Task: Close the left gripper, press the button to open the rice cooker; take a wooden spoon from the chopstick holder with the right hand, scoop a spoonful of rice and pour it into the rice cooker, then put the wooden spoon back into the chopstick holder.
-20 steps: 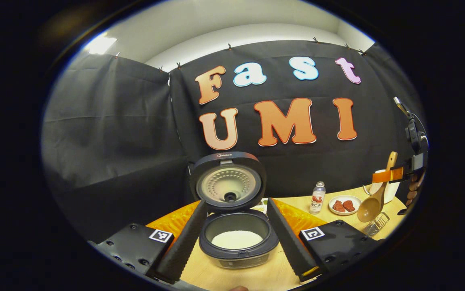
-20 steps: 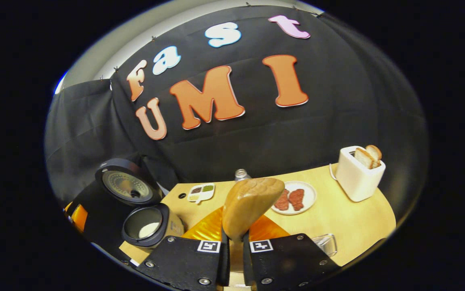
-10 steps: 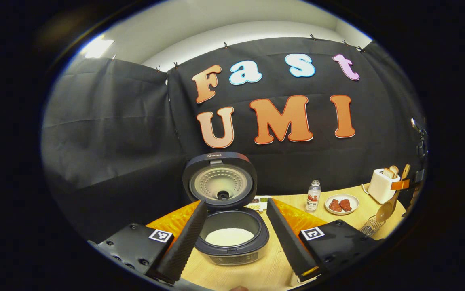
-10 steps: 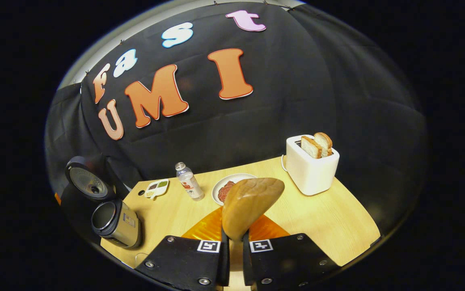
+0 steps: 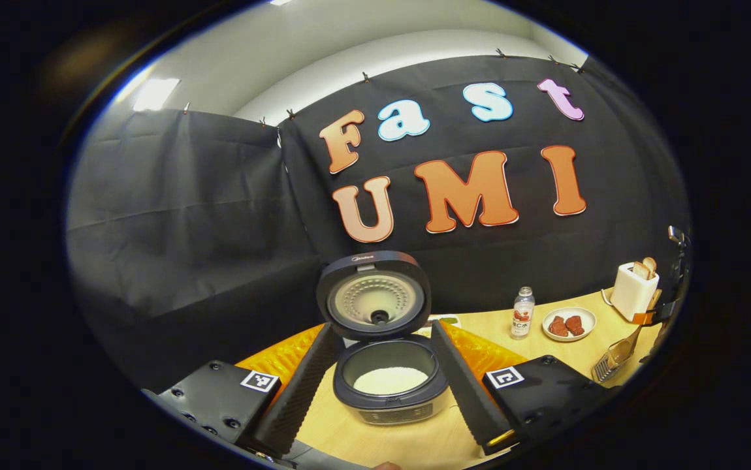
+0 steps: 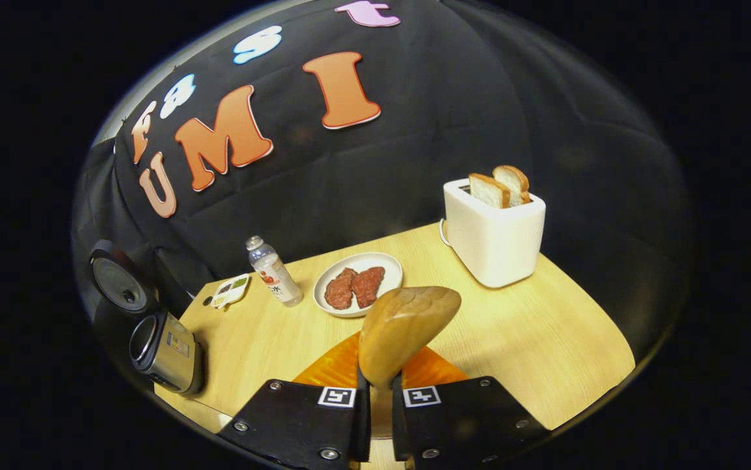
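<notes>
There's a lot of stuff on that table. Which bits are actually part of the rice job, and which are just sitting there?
Part of the job:
rice cooker, lid up, rice inside
wooden spoon, clamped in the right gripper
chopstick holder
left gripper, open

Just sitting there:
toaster with bread
plate of meat
bottle
small sauce dish

Wooden table (image 6: 545, 339) with rice cooker (image 5: 392, 385), toaster (image 6: 493, 235), plate (image 6: 357, 287), bottle (image 6: 274, 271)

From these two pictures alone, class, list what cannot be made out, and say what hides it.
- Wooden spoon: right gripper view, handle hidden between the right gripper fingers.
- Chopstick holder: left gripper view, too small at the edge to tell its contents.
- Rice cooker: right gripper view, turned sideways, so the rice is hidden.
</notes>
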A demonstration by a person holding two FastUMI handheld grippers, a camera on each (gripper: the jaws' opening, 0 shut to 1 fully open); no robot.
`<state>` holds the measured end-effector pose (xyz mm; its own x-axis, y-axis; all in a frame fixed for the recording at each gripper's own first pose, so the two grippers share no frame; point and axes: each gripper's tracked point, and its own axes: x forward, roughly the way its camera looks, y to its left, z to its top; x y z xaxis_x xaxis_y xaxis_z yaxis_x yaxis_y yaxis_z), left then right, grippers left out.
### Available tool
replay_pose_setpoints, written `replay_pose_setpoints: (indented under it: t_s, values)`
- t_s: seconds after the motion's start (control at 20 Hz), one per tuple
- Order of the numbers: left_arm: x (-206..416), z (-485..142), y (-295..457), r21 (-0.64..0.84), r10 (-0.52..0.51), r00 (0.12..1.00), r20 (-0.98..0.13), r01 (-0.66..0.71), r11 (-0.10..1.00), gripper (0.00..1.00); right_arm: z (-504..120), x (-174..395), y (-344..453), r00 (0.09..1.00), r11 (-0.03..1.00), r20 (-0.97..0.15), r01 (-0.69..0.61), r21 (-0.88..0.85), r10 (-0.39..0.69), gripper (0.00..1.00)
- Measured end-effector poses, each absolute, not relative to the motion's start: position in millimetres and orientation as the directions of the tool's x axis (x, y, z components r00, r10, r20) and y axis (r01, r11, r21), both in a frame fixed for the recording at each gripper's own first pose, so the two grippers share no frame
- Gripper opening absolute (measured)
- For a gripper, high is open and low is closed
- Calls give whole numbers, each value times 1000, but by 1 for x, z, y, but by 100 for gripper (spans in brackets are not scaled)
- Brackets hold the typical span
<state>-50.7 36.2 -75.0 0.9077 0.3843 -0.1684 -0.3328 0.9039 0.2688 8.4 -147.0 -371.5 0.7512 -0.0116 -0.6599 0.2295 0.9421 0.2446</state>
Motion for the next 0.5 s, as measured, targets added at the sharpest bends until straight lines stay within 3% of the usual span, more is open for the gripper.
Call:
replay_pose_setpoints:
  t_s: [0.35, 0.45, 0.5]
  values:
    - [-48, -79, 45, 259, 398, 899, -184, -346, 902, 100, -394, 3, -147, 707, 937, -707, 260, 233, -20, 17]
    - [-41, -79, 44, 249, 382, 906, -184, -333, 910, 99, -402, -11, -158, 644, 942, -764, 282, 181, -46, 19]
    - [-36, -79, 44, 240, 372, 910, -184, -325, 915, 100, -402, -12, -160, 638, 941, -769, 283, 188, -38, 25]
